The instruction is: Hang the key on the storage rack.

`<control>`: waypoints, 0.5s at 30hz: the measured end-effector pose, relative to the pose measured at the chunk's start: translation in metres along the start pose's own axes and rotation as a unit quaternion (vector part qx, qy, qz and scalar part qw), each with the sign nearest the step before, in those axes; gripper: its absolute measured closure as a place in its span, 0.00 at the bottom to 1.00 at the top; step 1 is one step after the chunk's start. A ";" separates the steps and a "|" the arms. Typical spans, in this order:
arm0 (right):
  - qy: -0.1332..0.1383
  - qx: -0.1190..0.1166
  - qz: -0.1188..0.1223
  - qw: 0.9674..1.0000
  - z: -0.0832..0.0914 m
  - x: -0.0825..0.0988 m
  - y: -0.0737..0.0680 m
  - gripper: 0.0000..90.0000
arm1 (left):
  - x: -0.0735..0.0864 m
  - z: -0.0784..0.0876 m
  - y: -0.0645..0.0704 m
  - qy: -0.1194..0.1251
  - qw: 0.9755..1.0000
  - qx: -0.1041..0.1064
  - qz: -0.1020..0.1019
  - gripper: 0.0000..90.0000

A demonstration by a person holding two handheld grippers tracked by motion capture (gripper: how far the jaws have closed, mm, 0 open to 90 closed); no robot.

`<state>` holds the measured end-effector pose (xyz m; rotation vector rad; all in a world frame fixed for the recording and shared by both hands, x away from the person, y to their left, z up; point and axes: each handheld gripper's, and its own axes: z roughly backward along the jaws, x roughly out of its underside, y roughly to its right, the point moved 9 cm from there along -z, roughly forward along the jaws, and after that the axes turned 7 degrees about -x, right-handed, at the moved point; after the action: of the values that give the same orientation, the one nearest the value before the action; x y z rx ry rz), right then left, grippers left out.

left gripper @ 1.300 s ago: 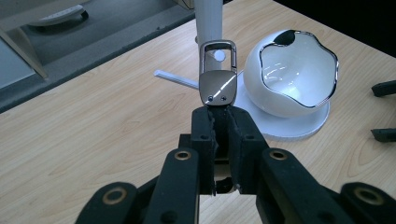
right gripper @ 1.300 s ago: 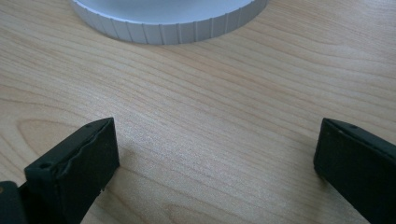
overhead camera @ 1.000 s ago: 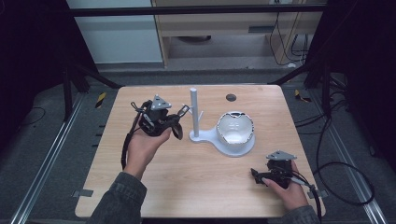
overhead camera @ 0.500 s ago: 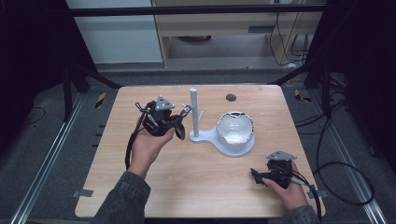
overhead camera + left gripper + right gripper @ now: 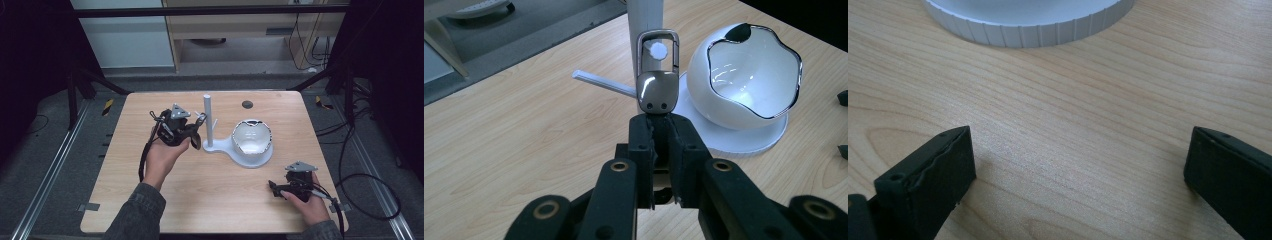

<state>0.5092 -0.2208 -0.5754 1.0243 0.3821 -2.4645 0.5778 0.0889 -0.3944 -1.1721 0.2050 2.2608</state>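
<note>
My left gripper is shut on the lower end of a small metal clip with a loop at its top. The round tip of a white peg shows through that loop; I cannot tell whether the loop is over the peg or just in front of it. The peg belongs to a white stand with an upright post and a round base. On that base sits a white bowl with a wavy dark rim. My right gripper rests open on the table's front right, nothing between its jaws.
A second thin peg sticks out from the post toward the left. A small dark disc lies near the table's far edge. The ribbed edge of the stand base lies ahead of the right gripper. Bare wood spans the front.
My left gripper has edged a little to the right, toward the post, still holding the clip. The right hand has stayed put.
</note>
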 end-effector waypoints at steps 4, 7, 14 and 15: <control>0.000 0.000 0.000 1.000 0.000 0.000 0.000 0.00 | 0.000 -0.004 0.001 0.001 1.000 0.000 0.002 0.90; 0.000 0.001 0.000 1.000 0.000 0.000 0.000 0.00 | 0.001 -0.006 0.002 0.001 1.000 0.001 0.003 0.90; 0.000 0.001 0.000 1.000 0.000 0.000 0.000 0.00 | 0.003 -0.010 0.002 0.002 1.000 0.001 0.006 0.90; 0.000 0.001 0.000 1.000 0.000 0.000 0.000 0.01 | 0.003 -0.010 0.002 0.002 1.000 0.002 0.005 0.90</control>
<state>0.5092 -0.2209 -0.5755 1.0247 0.3801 -2.4658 0.5822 0.0843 -0.4034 -1.1763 0.2169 2.2667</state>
